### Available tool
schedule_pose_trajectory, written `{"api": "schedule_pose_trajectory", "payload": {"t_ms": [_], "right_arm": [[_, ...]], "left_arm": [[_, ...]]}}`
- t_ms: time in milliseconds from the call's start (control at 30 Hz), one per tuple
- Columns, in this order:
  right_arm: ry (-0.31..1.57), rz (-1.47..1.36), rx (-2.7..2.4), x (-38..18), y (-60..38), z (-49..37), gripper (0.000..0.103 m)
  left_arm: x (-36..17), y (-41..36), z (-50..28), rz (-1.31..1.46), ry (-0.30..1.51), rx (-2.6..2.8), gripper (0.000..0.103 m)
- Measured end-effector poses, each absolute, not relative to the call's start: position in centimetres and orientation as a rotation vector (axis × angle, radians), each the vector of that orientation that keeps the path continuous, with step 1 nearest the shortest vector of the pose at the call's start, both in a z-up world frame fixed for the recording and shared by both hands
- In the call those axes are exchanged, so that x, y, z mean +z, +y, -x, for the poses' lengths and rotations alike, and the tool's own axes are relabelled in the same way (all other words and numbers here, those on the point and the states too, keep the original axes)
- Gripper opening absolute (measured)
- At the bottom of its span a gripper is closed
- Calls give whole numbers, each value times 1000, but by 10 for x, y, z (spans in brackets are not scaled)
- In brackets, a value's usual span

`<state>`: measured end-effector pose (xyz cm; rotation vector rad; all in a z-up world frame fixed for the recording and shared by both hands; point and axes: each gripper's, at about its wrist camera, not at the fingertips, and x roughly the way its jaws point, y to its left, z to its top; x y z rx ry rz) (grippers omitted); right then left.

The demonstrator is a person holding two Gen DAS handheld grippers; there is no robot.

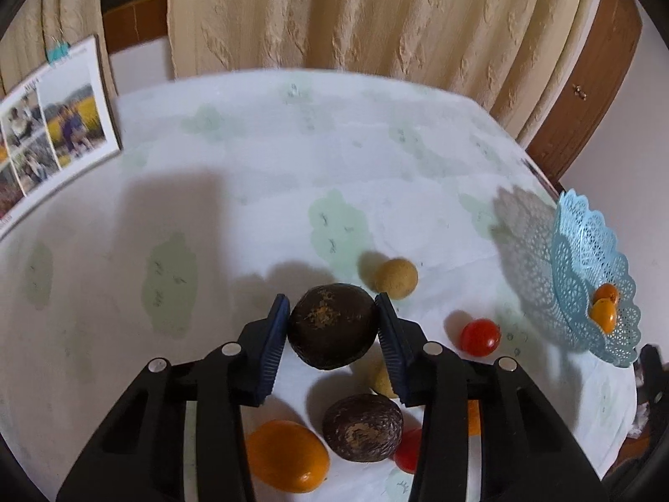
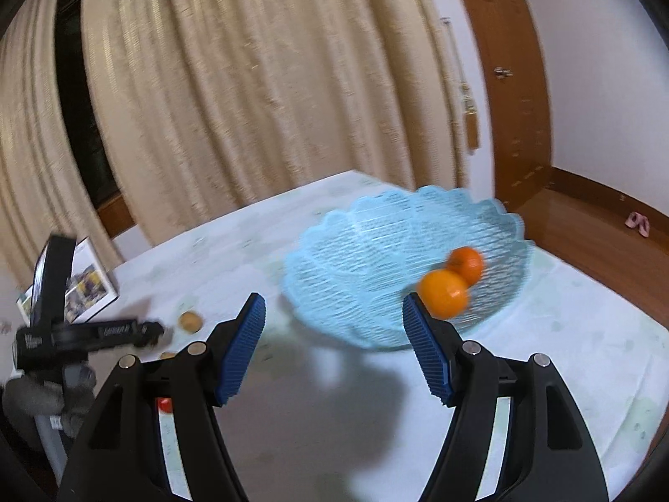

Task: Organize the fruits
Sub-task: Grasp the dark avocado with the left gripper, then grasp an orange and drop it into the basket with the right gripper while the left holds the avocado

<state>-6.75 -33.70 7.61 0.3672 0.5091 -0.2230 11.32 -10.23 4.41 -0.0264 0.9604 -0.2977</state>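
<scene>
My left tongs are closed on a dark brown fruit, a blue pad pressed against each of its sides, and I hold it clear above the tabletop. Below it lie a second dark brown fruit, an orange just left of that one, a small red fruit at its right, and a yellowish fruit partly hidden behind my right pad. Beyond the tongs sit a tan round fruit and a red tomato. The blue lace basket stands well off to the right with two oranges inside.

My right tongs are spread wide and hold nothing. The basket lies just ahead of them, its two oranges near my right pad.
</scene>
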Motion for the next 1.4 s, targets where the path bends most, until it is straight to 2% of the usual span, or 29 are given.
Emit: {"api": "schedule_pose_trajectory", "payload": {"t_ms": [467, 533, 600, 700, 867, 1100, 1400], "right_arm": [[761, -329, 107, 51, -260, 4, 70], [783, -310, 120, 47, -253, -4, 67], [819, -312, 138, 42, -246, -15, 55], [866, -336, 157, 33, -244, -28, 47], [905, -320, 145, 22, -237, -35, 41], [875, -312, 137, 29, -242, -32, 40], [676, -295, -16, 72, -278, 7, 40]], "left_arm": [[94, -89, -94, 8, 793, -250, 42], [98, -86, -93, 16, 788, -251, 42], [99, -84, -93, 23, 784, -251, 42], [102, -82, -92, 31, 780, -253, 42], [104, -81, -91, 38, 775, -258, 43], [106, -82, -89, 35, 771, -261, 42], [104, -89, -85, 22, 770, -271, 43]]}}
